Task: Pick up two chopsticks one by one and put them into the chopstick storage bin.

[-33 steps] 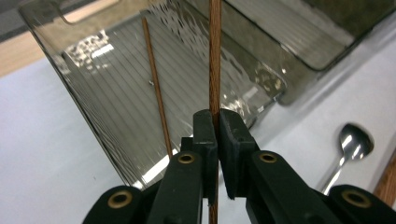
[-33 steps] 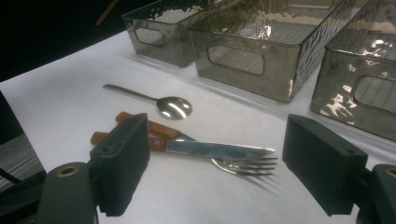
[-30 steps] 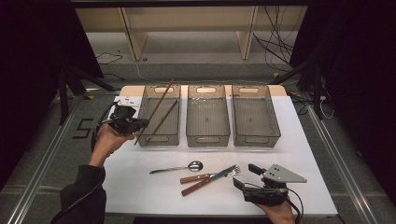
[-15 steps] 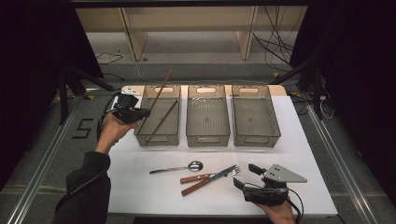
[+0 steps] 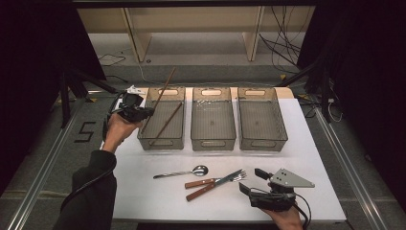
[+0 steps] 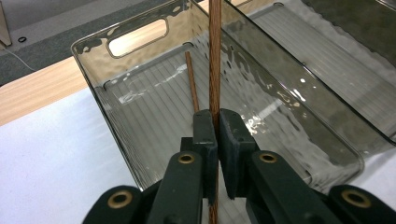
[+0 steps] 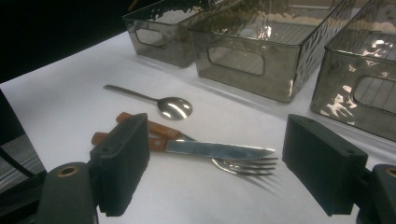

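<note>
The left gripper has drifted back along the left bin's outer side, away from the person; the chopstick clamped in it now tilts steeper — its far tip pokes past the bin's back rim

A white table fills the frame's middle. Three bins sit in a row across its upper half. Spoon, knife and fork lie lower centre.

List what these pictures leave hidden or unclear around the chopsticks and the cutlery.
- Held chopstick: left gripper view, top end cut by the frame edge, lower part hidden between the left tool jaws.
- Fork: right gripper view, neck hidden under the knife.
- Knife handle: same view, partly behind the right tool jaw.
</note>
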Tool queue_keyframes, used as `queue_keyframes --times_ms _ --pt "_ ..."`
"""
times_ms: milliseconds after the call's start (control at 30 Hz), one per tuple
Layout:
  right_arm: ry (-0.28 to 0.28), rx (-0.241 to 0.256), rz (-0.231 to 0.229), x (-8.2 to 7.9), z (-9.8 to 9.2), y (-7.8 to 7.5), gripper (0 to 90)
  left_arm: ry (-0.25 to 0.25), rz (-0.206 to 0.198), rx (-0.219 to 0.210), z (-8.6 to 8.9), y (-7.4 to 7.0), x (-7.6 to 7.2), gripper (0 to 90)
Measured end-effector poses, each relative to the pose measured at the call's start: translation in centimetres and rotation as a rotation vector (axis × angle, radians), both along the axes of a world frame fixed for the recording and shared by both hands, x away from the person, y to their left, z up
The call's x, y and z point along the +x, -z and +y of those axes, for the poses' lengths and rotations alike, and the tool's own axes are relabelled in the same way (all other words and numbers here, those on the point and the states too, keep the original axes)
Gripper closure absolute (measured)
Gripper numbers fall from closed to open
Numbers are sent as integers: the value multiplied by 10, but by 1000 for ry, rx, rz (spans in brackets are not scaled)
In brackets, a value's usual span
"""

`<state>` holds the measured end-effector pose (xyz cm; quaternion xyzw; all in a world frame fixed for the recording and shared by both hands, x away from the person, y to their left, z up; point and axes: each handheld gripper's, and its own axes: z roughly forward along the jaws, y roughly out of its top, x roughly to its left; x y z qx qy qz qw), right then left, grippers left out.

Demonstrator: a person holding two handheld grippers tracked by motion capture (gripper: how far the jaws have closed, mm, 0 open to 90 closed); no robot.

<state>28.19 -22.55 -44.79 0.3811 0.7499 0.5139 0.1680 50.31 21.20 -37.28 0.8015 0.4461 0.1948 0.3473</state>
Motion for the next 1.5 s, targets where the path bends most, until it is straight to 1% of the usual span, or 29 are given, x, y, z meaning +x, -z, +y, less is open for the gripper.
queue_keyframes --times_ms 100,233,433,567,700,767,900,1067,1267,1300,1367,1467,1500 --pt "0 0 0 0 0 0 238 -8 2 -5 -1 4 3 849" --pt "-2 0 0 0 0 0 238 -10 11 5 -2 10 6 849" --pt "-2 1 0 0 0 0 238 -29 33 4 -1 19 8 848" --pt "-2 0 0 0 0 0 238 -36 52 12 0 25 10 848" --pt "-1 0 0 0 0 0 238 -37 62 19 0 28 10 848" --pt "-1 0 1 0 0 0 238 -36 75 23 0 29 10 847" --pt "-2 0 0 0 0 0 238 -35 87 27 -1 33 9 846" --pt "-2 -1 0 0 0 0 238 -38 112 29 -1 37 10 844" --pt "-1 0 2 0 0 0 238 -53 140 36 -1 40 12 836" --pt "-1 0 2 0 0 0 238 -58 143 34 -1 39 12 831" --pt "-1 1 1 0 0 0 238 -66 136 24 -2 38 11 752" --pt "-2 1 2 0 0 0 238 -70 126 20 -2 33 9 730" --pt "-1 1 1 0 0 0 238 -72 127 22 -2 32 8 702"
